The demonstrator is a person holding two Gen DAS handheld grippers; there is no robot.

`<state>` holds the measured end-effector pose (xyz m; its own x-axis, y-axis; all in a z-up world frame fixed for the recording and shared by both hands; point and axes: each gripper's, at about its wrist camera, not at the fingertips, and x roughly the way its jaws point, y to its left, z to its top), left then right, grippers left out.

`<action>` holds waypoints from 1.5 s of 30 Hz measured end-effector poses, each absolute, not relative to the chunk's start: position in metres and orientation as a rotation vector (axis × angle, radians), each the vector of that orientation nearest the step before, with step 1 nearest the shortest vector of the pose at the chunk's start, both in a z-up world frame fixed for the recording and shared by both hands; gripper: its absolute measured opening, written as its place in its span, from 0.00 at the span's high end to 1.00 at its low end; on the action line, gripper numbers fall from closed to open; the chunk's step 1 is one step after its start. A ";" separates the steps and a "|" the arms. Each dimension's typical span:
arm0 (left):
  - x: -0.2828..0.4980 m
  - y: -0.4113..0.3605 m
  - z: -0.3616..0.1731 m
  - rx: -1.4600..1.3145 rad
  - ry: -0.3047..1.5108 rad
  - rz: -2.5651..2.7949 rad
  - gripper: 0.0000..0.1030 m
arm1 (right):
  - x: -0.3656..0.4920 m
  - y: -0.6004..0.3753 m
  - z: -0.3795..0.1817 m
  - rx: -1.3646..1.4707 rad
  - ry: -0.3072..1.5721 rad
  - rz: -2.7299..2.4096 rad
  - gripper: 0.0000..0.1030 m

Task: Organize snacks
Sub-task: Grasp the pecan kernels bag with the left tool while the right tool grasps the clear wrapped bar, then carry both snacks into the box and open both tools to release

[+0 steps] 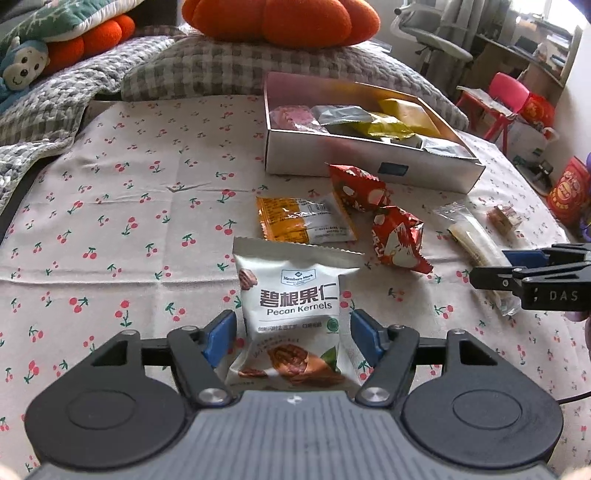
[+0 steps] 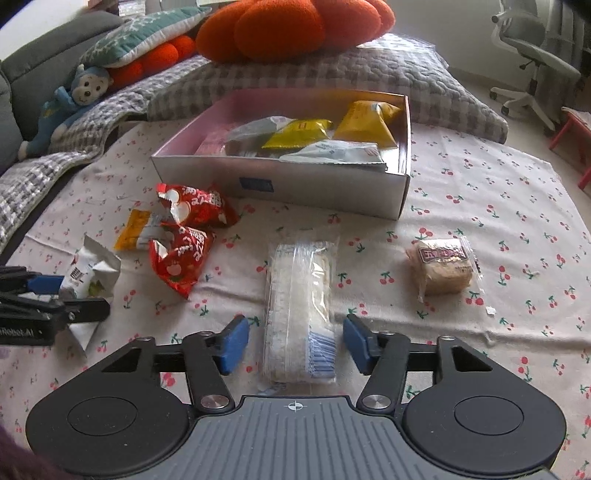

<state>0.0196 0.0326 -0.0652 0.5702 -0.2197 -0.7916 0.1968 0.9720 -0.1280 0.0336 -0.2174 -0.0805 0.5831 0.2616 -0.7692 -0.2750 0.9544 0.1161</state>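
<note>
A white "Pecan Kernels" bag (image 1: 291,306) lies on the cherry-print cloth between the blue pads of my left gripper (image 1: 293,339). The pads stand close beside its edges without squeezing it. The right wrist view shows the same bag (image 2: 92,273) crumpled between the left gripper's fingers (image 2: 88,306). My right gripper (image 2: 295,343) is open around a long clear pack of pale wafers (image 2: 301,302), with a gap on each side. Behind stands an open white box (image 2: 314,188) holding several snack packets.
Loose on the cloth are two red packets (image 2: 195,206) (image 2: 179,258), an orange-white packet (image 2: 138,229) and a wrapped brown cake (image 2: 441,269). Checked pillows and orange cushions (image 2: 295,26) lie behind the box. An office chair (image 2: 532,55) stands at the far right.
</note>
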 end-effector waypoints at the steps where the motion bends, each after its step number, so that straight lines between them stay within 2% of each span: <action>1: 0.019 0.032 -0.065 -0.021 0.929 -0.243 0.39 | 0.034 -0.216 -0.081 -0.021 0.890 0.313 0.43; 2: 0.019 0.032 -0.066 -0.014 0.926 -0.241 0.39 | 0.034 -0.215 -0.082 -0.029 0.881 0.312 0.43; 3: 0.019 0.031 -0.066 -0.007 0.925 -0.239 0.44 | 0.035 -0.213 -0.083 -0.038 0.875 0.311 0.43; 4: 0.019 0.031 -0.065 0.000 0.921 -0.237 0.52 | 0.035 -0.212 -0.083 -0.045 0.869 0.308 0.43; 5: 0.019 0.031 -0.064 0.007 0.919 -0.238 0.53 | 0.035 -0.211 -0.083 -0.050 0.865 0.306 0.43; 7: 0.019 0.031 -0.063 0.003 0.917 -0.240 0.58 | 0.035 -0.208 -0.083 -0.066 0.860 0.300 0.55; 8: 0.020 0.032 -0.062 -0.001 0.922 -0.240 0.59 | 0.035 -0.208 -0.083 -0.079 0.855 0.297 0.69; 13: 0.022 0.031 -0.055 -0.012 0.920 -0.246 0.63 | 0.040 -0.205 -0.078 -0.082 0.868 0.285 0.70; 33: 0.057 0.023 0.000 -0.159 0.820 -0.216 0.64 | 0.062 -0.208 -0.007 0.107 0.777 0.265 0.71; 45: 0.099 0.012 0.008 -0.273 0.736 -0.150 0.64 | 0.098 -0.215 0.001 0.248 0.714 0.224 0.71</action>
<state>0.0994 0.0124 0.0079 0.7327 -0.2296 -0.6406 0.0391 0.9540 -0.2973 0.0981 -0.2154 0.0012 0.7340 0.2857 -0.6161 -0.1178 0.9470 0.2988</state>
